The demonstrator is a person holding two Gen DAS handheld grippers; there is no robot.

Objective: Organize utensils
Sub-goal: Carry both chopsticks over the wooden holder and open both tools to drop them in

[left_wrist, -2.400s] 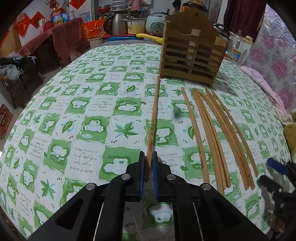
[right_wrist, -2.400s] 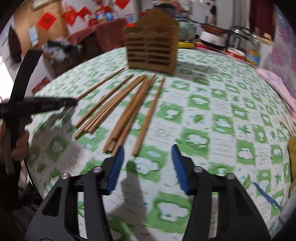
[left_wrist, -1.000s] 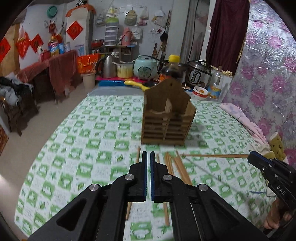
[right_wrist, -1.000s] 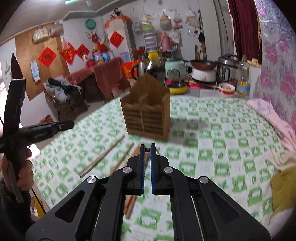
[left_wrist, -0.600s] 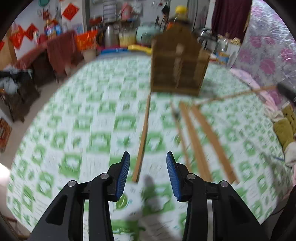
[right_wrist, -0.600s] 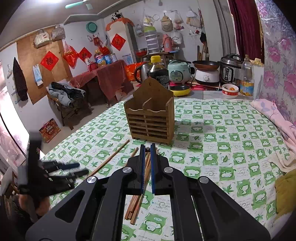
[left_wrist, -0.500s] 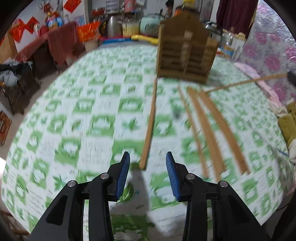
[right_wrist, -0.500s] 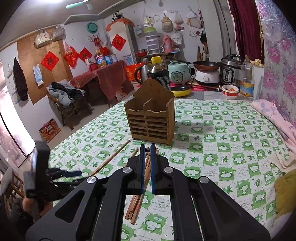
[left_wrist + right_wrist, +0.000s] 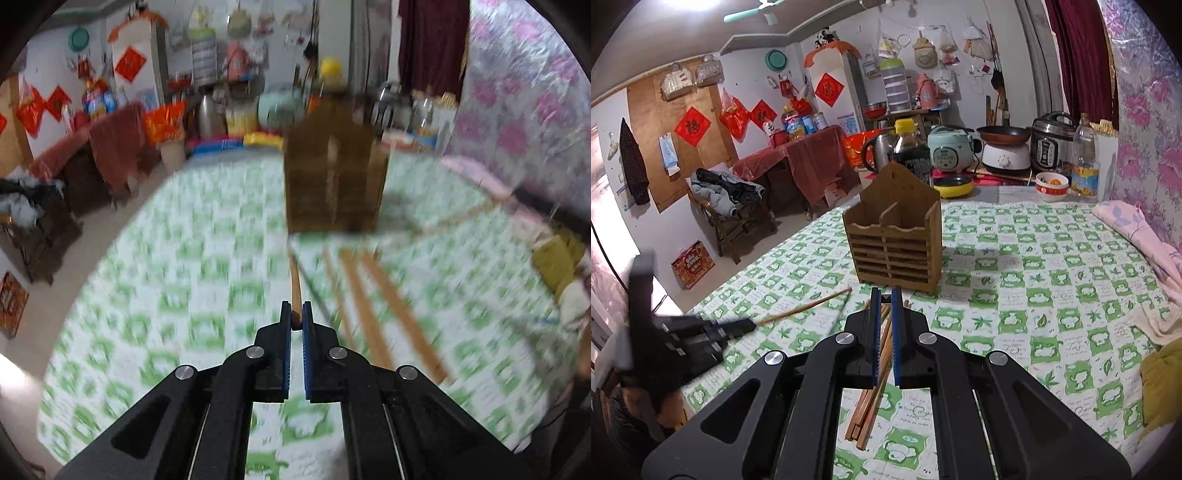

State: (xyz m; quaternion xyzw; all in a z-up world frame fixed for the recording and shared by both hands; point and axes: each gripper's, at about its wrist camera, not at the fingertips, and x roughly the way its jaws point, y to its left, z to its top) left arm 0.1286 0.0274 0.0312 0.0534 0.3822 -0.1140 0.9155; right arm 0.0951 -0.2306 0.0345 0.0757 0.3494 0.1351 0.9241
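My left gripper [image 9: 296, 314] is shut on one wooden chopstick [image 9: 295, 286] that points forward at the wooden utensil holder [image 9: 334, 184]; this view is blurred. In the right wrist view that chopstick [image 9: 809, 305] is held lifted above the table by the left gripper [image 9: 748, 325]. My right gripper [image 9: 885, 295] is shut on a wooden chopstick [image 9: 886, 297], its end just showing between the pads, and is held above the table in front of the two-compartment holder [image 9: 895, 245]. Several more chopsticks [image 9: 873, 398] lie on the cloth below it.
The table has a green and white checked cloth [image 9: 1015, 295]. A dark bottle [image 9: 910, 151], a yellow pan [image 9: 955, 184] and cookers [image 9: 1006, 153] stand behind the holder. A pink cloth [image 9: 1145, 236] lies on the right edge.
My left gripper was open over a chopstick on the table; it has shut on it and lifted it toward the holder. My right gripper has stayed shut and nearly still.
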